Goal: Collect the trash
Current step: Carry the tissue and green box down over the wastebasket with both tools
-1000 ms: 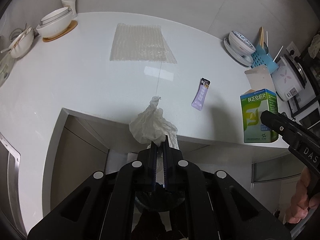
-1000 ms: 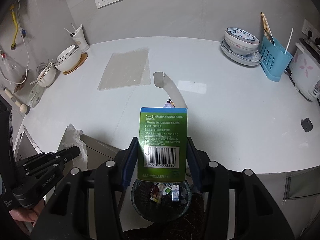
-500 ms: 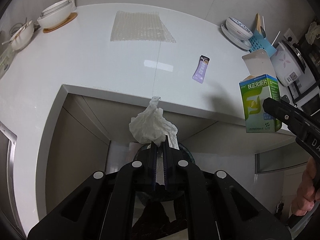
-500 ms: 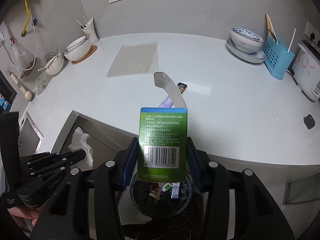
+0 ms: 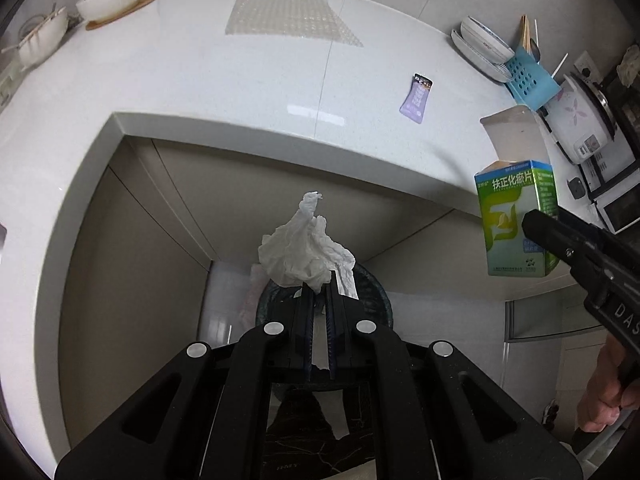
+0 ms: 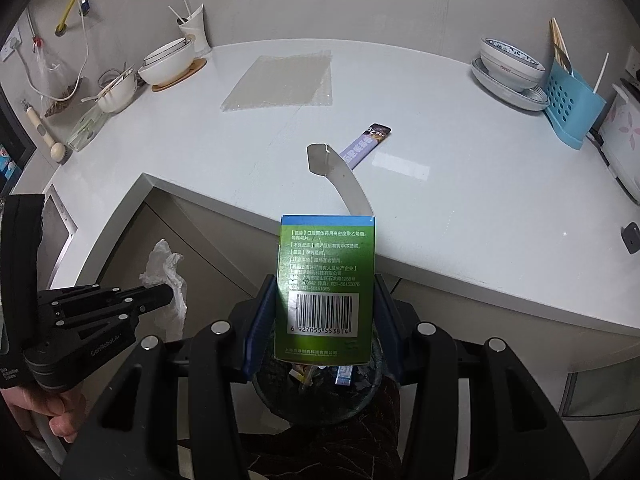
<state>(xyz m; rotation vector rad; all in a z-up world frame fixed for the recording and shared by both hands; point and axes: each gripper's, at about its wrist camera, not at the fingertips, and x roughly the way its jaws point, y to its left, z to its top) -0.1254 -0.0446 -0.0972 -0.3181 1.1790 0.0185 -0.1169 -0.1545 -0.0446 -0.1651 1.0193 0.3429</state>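
My left gripper [image 5: 319, 292] is shut on a crumpled white tissue [image 5: 304, 250] and holds it over a round dark trash bin [image 5: 372, 304] on the floor. My right gripper [image 6: 326, 304] is shut on a green medicine box [image 6: 326, 284] with its top flap open, held above the same bin [image 6: 320, 396], which holds several scraps. The box [image 5: 516, 220] and right gripper also show at the right of the left wrist view. The tissue [image 6: 166, 270] shows at the left of the right wrist view. A purple sachet [image 6: 366, 144] and a bubble-wrap sheet [image 6: 280, 82] lie on the white counter [image 6: 460, 184].
White bowls [image 6: 172, 60] on a wooden coaster and a cup of sticks stand at the counter's back left. Stacked bowls [image 6: 510, 66], a blue utensil holder [image 6: 570, 100] and a rice cooker [image 6: 622, 140] stand at the right. Beige cabinet fronts [image 5: 132, 260] enclose the bin's corner.
Both grippers have pulled back from the counter and moved lower, with the tissue and the box still held. The bin is now more fully under them.
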